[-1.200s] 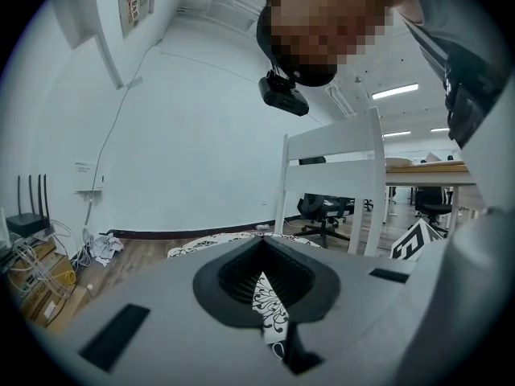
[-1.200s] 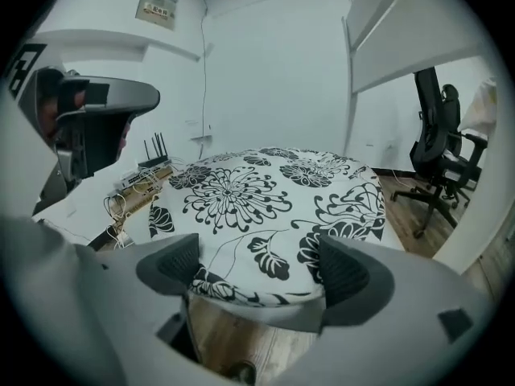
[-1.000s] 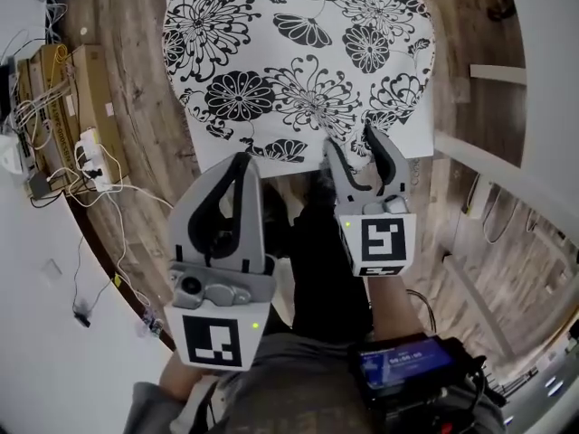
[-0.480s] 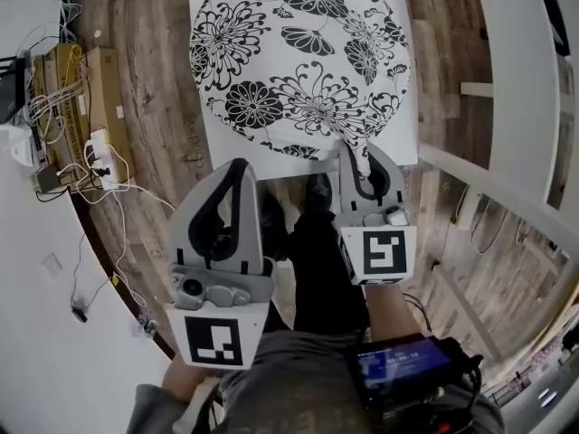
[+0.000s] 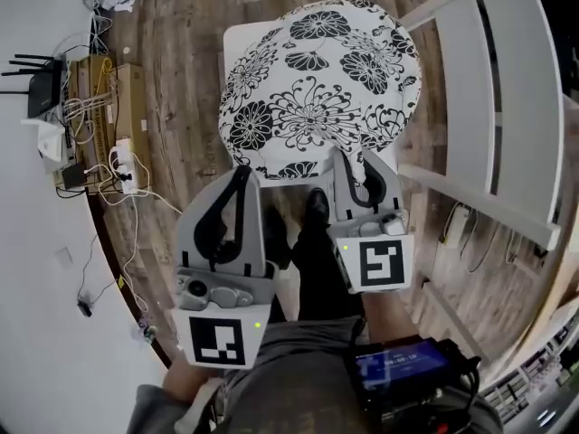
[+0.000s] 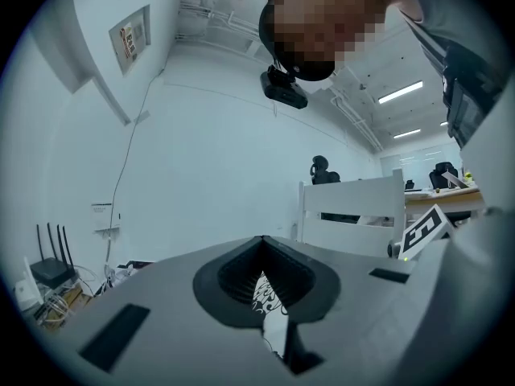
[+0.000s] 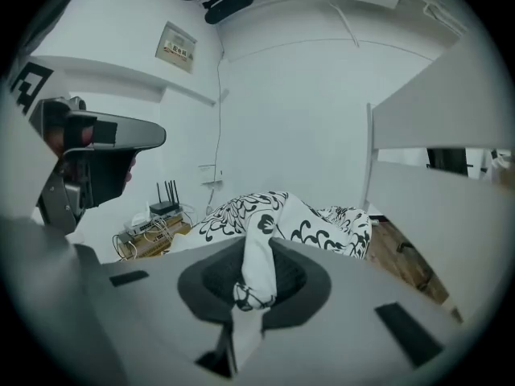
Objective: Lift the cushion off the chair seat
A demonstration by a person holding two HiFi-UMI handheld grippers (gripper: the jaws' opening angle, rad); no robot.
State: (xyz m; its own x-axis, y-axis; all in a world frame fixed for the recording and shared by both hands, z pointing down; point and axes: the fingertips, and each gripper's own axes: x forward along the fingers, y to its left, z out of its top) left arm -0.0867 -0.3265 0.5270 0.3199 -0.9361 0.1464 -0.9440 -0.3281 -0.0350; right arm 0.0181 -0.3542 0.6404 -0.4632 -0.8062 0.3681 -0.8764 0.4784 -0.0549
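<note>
The white cushion with black flowers (image 5: pixel 317 89) hangs above the white chair seat, of which a corner (image 5: pixel 233 42) shows at its far left. My left gripper (image 5: pixel 242 174) is at the cushion's near left edge. In the left gripper view the left gripper (image 6: pixel 261 241) is shut, with patterned cushion fabric (image 6: pixel 265 292) between its pads. My right gripper (image 5: pixel 362 159) is shut on the near right edge. In the right gripper view a fold of the cushion (image 7: pixel 257 248) is pinched in the right gripper (image 7: pixel 256 252).
The white slatted chair back (image 5: pixel 493 89) stands to the right. On the wooden floor at the left are a router (image 5: pixel 36 84), a power strip with cables (image 5: pixel 122 165) and flat boxes. The person's legs and shoes (image 5: pixel 312 215) are below the grippers.
The right gripper's jaws, open around the cushion's edge a second ago, have shut on it. Both grippers have risen with the cushion, whose edges now droop, and a seat corner shows.
</note>
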